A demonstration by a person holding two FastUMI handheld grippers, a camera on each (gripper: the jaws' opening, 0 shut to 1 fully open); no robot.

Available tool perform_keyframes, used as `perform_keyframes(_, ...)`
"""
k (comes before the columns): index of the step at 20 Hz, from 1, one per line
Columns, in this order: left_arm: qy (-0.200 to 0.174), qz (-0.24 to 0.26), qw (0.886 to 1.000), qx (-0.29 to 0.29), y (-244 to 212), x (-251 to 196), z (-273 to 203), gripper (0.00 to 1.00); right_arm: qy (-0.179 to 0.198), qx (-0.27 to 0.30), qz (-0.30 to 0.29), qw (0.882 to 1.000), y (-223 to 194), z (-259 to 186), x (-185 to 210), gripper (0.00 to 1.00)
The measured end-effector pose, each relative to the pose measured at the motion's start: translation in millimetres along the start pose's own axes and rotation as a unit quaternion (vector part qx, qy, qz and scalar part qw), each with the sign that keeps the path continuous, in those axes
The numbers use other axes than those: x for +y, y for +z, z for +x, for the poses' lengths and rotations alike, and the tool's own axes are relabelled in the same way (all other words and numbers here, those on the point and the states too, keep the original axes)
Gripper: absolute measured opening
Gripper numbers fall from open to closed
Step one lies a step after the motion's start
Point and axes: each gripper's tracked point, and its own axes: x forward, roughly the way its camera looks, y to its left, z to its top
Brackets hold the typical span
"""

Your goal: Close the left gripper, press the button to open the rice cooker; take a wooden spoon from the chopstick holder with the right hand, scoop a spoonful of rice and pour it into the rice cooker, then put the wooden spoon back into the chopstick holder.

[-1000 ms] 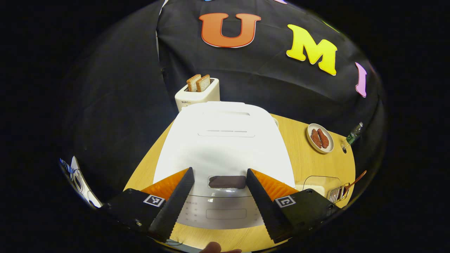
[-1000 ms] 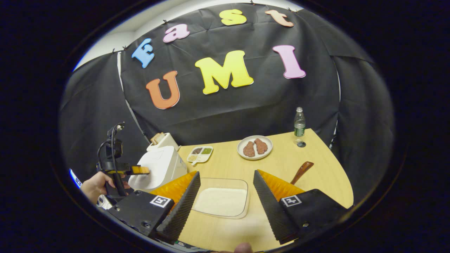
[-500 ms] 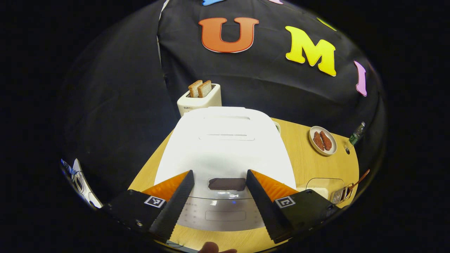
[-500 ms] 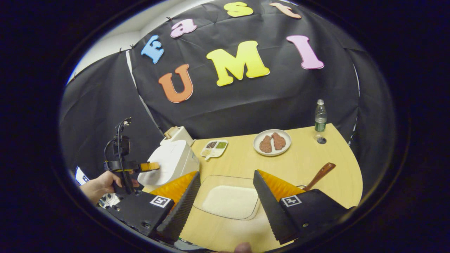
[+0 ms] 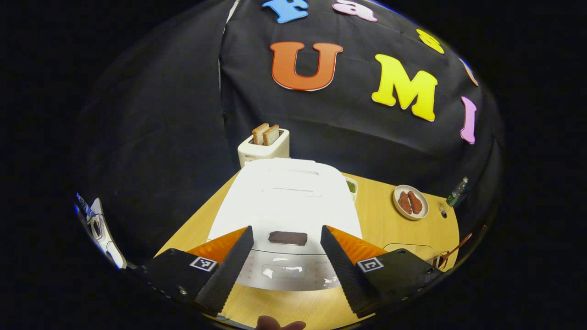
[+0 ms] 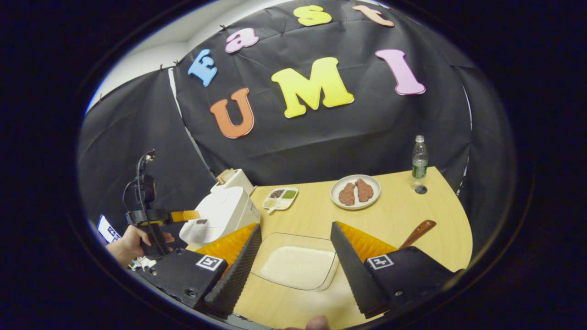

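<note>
The white rice cooker (image 5: 284,201) stands with its lid down, its dark button (image 5: 287,238) facing me. My left gripper (image 5: 285,230) hovers open just in front of the button, one finger on each side and neither touching it. In the right gripper view the cooker (image 6: 222,213) sits at the left, and a hand holds the left gripper (image 6: 185,215) beside it. My right gripper (image 6: 295,227) is open above a clear dish of rice (image 6: 296,268). The wooden spoon's handle (image 6: 416,233) sticks up behind its right finger. The wire chopstick holder (image 5: 441,261) sits at the table's right edge.
A toaster (image 5: 263,145) with two bread slices stands behind the cooker. A plate of meat (image 6: 356,191), a small sectioned dish (image 6: 279,199) and a bottle (image 6: 419,158) sit toward the back of the wooden table (image 6: 390,215). Black cloth walls surround the table.
The left gripper has drawn back and up from the cooker, which now looks smaller and farther. Its fingers stayed open. The right gripper's view shifted slightly.
</note>
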Motion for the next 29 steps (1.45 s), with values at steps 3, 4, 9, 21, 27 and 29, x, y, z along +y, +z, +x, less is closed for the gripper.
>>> perform_keyframes(3, -0.033, -0.005, 0.999, -0.039, 13.2, -8.1, -44.3, 0.95, -0.016, -0.037, -0.015, 0.999, 5.2, -32.1, 19.1, 0.96)
perform_keyframes(4, -0.048, -0.008, 0.997, -0.053, 16.9, -12.7, -66.3, 0.95, -0.026, -0.052, -0.023, 0.998, 6.6, -46.1, 24.7, 0.96)
perform_keyframes(9, -0.093, 0.015, 0.987, -0.132, 24.1, -15.2, -177.0, 0.95, -0.074, -0.121, -0.04, 0.989, 9.7, -135.3, 61.9, 0.98)
perform_keyframes(21, -0.153, 0.051, 0.954, -0.254, -8.8, -33.4, -345.5, 0.94, -0.139, -0.21, -0.078, 0.964, 0.2, -268.0, 113.9, 0.98)
perform_keyframes(27, -0.136, 0.047, 0.949, -0.281, -34.3, -15.1, -358.0, 0.94, -0.141, -0.232, -0.107, 0.957, -13.7, -291.4, 122.5, 0.99)
perform_keyframes(29, -0.13, 0.042, 0.949, -0.285, -35.2, -10.3, -360.8, 0.94, -0.136, -0.235, -0.106, 0.956, -17.9, -294.0, 127.6, 0.99)
